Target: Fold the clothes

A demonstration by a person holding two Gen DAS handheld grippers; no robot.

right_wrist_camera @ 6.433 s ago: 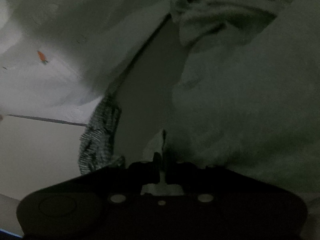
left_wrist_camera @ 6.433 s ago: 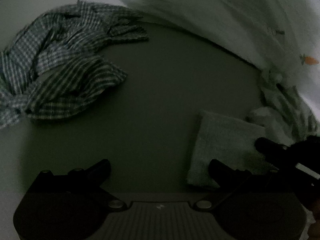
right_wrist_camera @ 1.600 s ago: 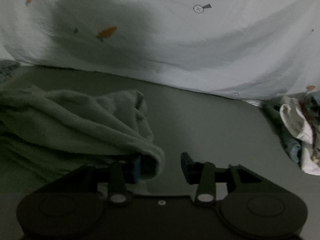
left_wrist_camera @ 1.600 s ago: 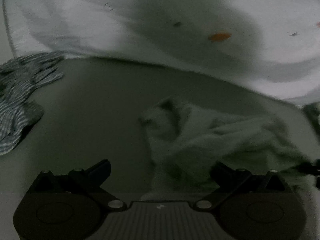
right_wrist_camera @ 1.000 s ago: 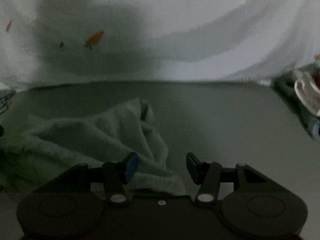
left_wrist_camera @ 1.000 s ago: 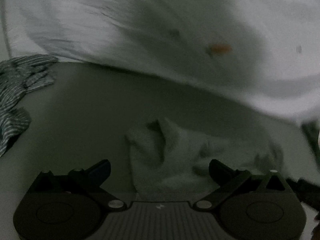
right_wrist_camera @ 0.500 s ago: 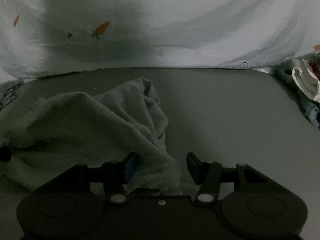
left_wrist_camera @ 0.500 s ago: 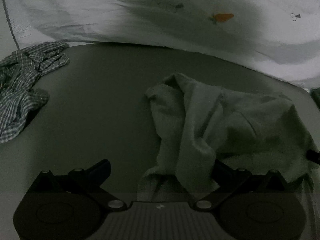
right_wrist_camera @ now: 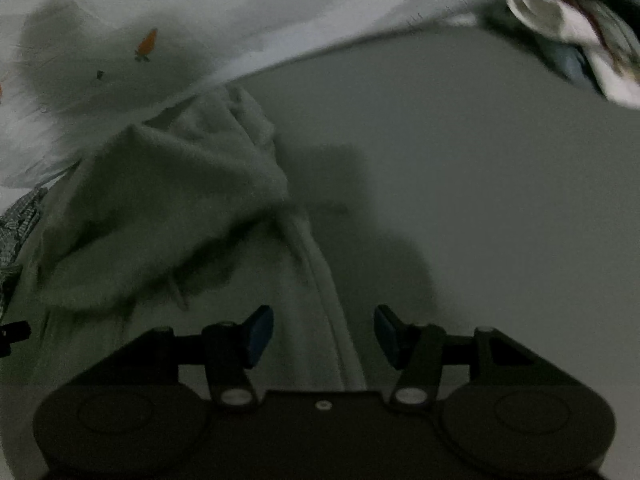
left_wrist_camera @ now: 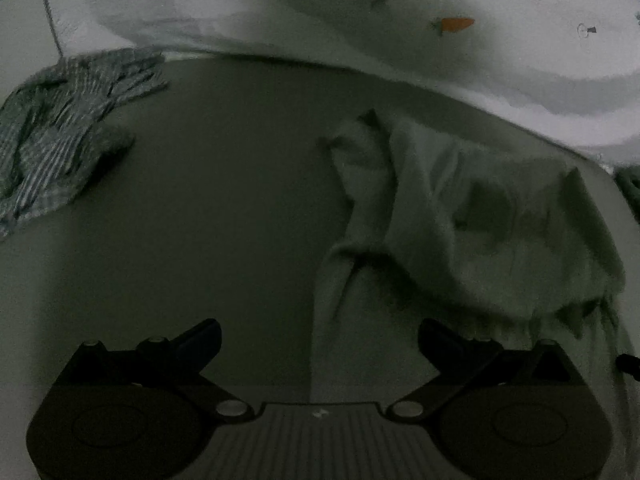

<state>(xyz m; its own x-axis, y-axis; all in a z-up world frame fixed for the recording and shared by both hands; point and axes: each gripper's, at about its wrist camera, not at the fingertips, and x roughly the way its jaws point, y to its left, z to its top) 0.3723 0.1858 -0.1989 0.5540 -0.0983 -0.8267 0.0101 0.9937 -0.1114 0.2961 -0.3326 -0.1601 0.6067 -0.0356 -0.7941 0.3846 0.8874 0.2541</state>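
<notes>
**Towel crumpled between two open claws**

Through my left wrist camera, the grey worktop [left_wrist_camera: 224,184] has plenty of bare room on the left and centre. Its far edge runs under a white sheet with carrot prints [left_wrist_camera: 520,52]. A checked cloth [left_wrist_camera: 60,128] lies bunched at the far left edge, well apart from everything else.

The pale towel [left_wrist_camera: 460,216] sits rumpled on the right half, one fold heaped over a flatter strip that runs back toward me. My left claw [left_wrist_camera: 320,338] is spread wide and holds nothing; the towel's near strip lies between its fingers, but neither pad presses on it.

From the right wrist, the towel [right_wrist_camera: 168,216] fills the left side, and open worktop [right_wrist_camera: 500,200] stretches right. A pile of mixed clothes [right_wrist_camera: 580,32] sits at the far right corner. My right claw [right_wrist_camera: 324,332] stands partly open with the towel's hemmed edge lying between its fingers, ungripped.

I see no containers.
</notes>
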